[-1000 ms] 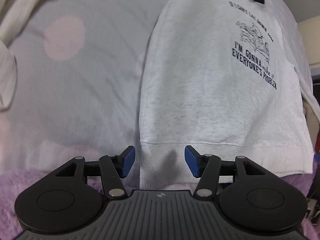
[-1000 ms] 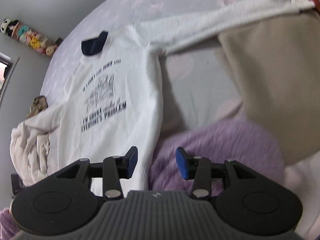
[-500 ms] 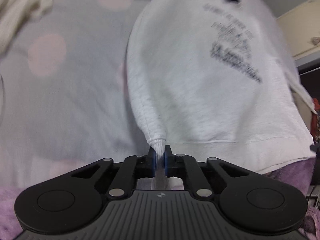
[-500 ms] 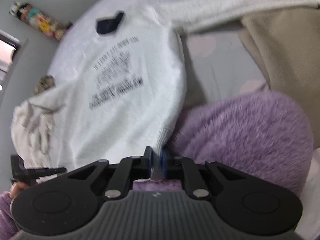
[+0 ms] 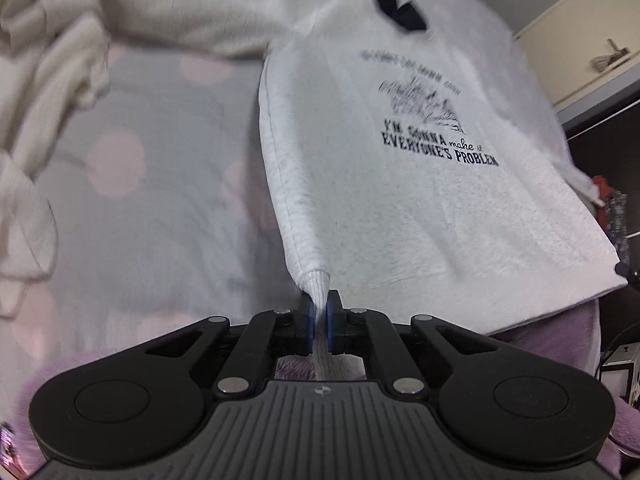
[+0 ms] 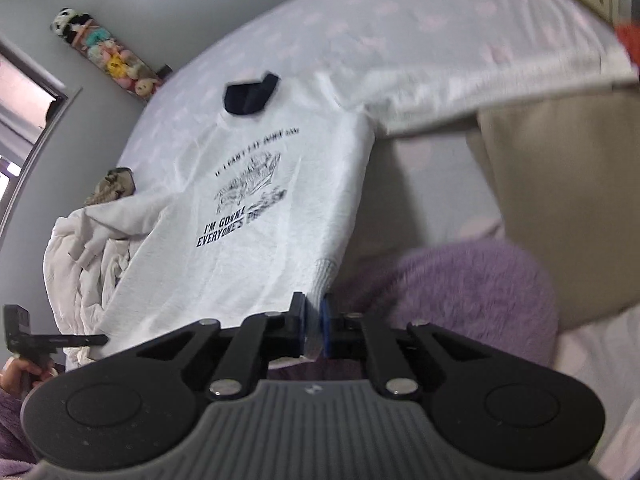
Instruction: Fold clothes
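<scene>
A white sweatshirt [image 5: 400, 200] with dark printed text lies front up on the bed; it also shows in the right wrist view [image 6: 256, 216]. My left gripper [image 5: 318, 320] is shut on the ribbed hem at its left bottom corner and holds it raised. My right gripper [image 6: 313, 330] is shut on the hem at the right bottom corner, also raised. One sleeve [image 6: 460, 92] stretches out to the right.
The bed sheet [image 5: 160, 200] is grey with pink dots. A crumpled white garment [image 5: 44, 80] lies to the left. A beige cloth [image 6: 560, 200] and a purple fluffy blanket [image 6: 460, 292] lie to the right. A cabinet [image 5: 580, 40] stands beyond the bed.
Both grippers closed on the sweatshirt's bottom hem corners and have lifted them off the bed, pulling the hem up and toward me.
</scene>
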